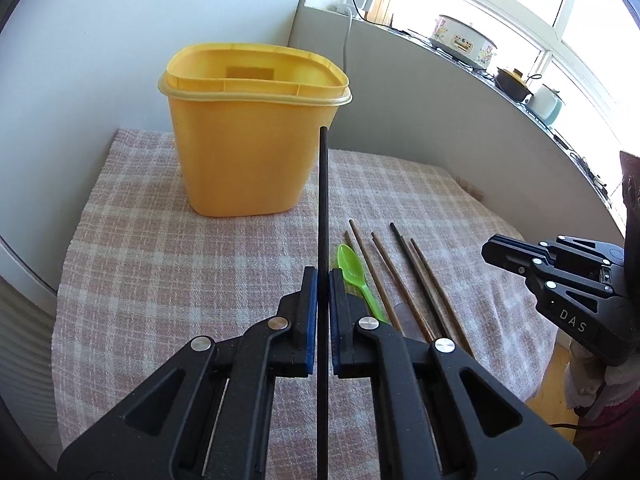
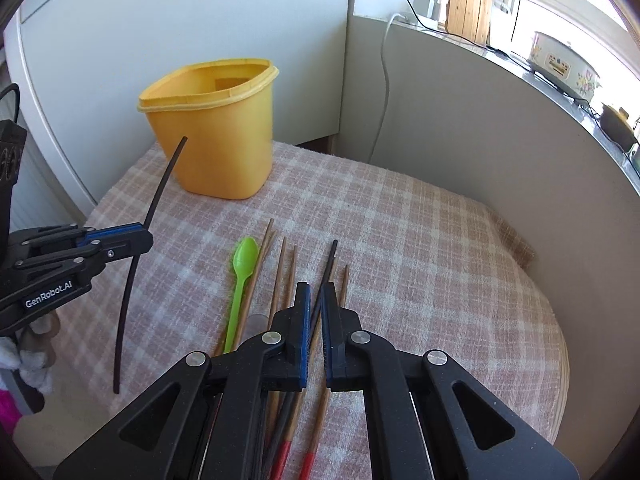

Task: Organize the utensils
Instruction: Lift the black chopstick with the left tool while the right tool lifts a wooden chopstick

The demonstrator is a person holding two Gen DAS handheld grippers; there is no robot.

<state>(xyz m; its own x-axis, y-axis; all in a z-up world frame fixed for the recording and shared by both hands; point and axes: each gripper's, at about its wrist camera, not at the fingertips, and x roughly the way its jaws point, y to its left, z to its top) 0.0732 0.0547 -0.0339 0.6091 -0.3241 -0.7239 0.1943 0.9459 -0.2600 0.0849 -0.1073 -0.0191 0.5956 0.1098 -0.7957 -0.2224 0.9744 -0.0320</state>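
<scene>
A yellow plastic container (image 1: pixel 248 132) stands open-topped at the far side of the checked cloth; it also shows in the right wrist view (image 2: pixel 218 136). My left gripper (image 1: pixel 323 276) is shut on a black chopstick (image 1: pixel 323 200), held above the cloth and pointing toward the container; the right wrist view shows the gripper (image 2: pixel 140 236) and the stick (image 2: pixel 136 260). My right gripper (image 2: pixel 316 292) hovers over a black chopstick (image 2: pixel 326 268) lying among several wooden chopsticks (image 2: pixel 280 280), jaws narrowly apart, holding nothing. A green spoon (image 2: pixel 242 268) lies left of them.
The checked cloth (image 2: pixel 420 260) covers a small table set against white walls. A counter ledge with a floral cooker (image 1: pixel 464 40), a dark pot (image 1: pixel 512 80) and cables runs along the right. The cloth's edge drops off at the right and front.
</scene>
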